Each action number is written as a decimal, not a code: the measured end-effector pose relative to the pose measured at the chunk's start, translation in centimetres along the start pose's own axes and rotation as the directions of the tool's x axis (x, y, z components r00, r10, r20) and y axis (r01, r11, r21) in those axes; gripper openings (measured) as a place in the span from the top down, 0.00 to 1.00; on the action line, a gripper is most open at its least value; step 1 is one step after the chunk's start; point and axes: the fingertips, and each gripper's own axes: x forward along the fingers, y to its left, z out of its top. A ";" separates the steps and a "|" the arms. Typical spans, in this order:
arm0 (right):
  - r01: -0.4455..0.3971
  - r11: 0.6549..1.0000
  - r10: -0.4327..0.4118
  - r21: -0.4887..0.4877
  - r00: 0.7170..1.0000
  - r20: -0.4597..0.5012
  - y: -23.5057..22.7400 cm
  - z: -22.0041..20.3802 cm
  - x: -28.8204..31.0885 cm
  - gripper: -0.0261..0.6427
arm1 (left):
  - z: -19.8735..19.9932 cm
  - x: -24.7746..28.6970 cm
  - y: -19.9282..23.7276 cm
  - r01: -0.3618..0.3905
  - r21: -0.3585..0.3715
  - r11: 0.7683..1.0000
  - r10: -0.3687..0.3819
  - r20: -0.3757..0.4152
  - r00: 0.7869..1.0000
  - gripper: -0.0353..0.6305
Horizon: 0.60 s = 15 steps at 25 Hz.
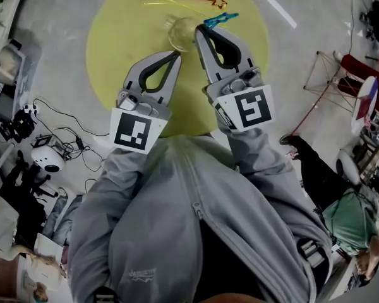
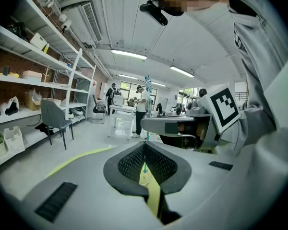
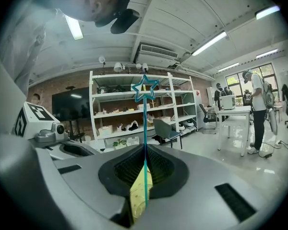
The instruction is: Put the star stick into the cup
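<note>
Yellow round desk (image 1: 114,36), grey floor around: blue star stick (image 1: 220,19) is held just right of the cup (image 1: 183,33), not yet in it.
Right tongs (image 1: 200,31) are pinched on the stick, star end past the tips; left tongs (image 1: 177,54) are pressed together, nothing seen between them, just short of the cup. Risk judged: the thin stick may swivel in the pinch and miss the rim, or the clear cup may be knocked over by either tongs.

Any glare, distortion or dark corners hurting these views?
Head view: evenly lit, clear glass cup faint against the yellow round surface. Left gripper view: strong fisheye, black corners, ceiling strip lights bright. Right gripper view: same fisheye; blue star stick sharp.
</note>
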 end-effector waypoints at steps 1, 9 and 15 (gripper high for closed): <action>-0.001 1.000 0.001 0.001 1.000 -0.002 -0.2 -0.4 0.2 0.90 | -0.3 0.3 0.1 0.000 0.000 1.000 0.000 -0.003 1.000 0.92; -0.002 1.000 0.003 0.013 1.000 -0.028 -1.1 -3.6 1.9 0.90 | -2.1 1.6 1.1 -0.002 0.004 1.000 0.002 -0.020 1.000 0.92; 0.001 0.999 0.001 0.032 0.998 -0.058 -1.5 -5.4 2.6 0.90 | -3.2 2.2 1.4 -0.004 -0.002 1.000 0.004 -0.041 0.999 0.92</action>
